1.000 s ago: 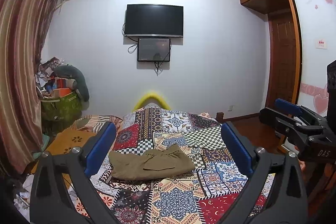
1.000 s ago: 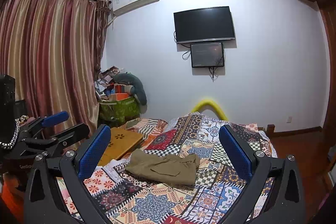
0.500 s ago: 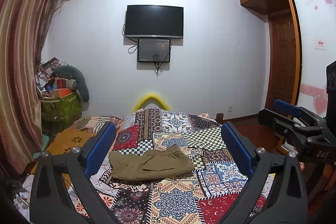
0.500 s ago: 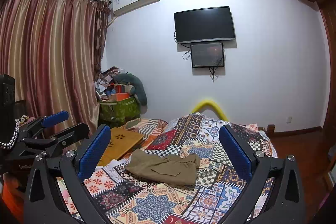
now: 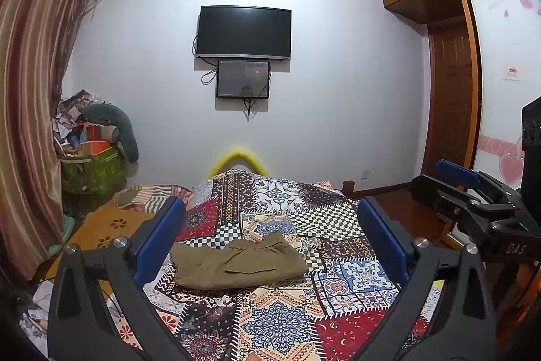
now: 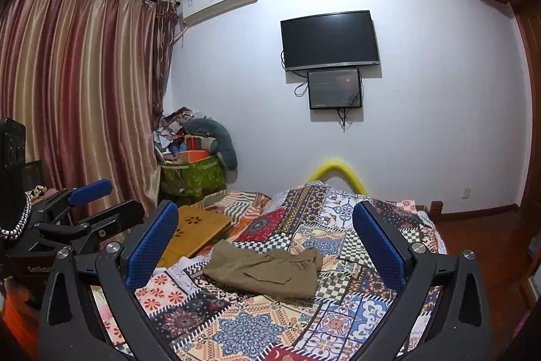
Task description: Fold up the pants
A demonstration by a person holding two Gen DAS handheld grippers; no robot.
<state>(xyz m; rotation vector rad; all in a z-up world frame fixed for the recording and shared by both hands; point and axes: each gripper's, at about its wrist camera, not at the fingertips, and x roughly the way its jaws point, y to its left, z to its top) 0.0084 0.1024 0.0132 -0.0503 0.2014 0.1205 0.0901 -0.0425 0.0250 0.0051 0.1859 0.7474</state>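
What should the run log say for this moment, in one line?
pants: folded, lying on bed quilt | left claw: open, empty, raised | right claw: open, empty, raised | contact: none

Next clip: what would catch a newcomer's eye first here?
The loud patchwork bedspread fills the foreground, with olive pants lying folded on its middle. Both open grippers, left and right, hang above the bed, touching nothing. A dark TV hangs on the far wall.

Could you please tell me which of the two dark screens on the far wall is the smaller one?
The lower screen, hanging just beneath the wide television. It is narrower, and cables hang from its bottom edge.
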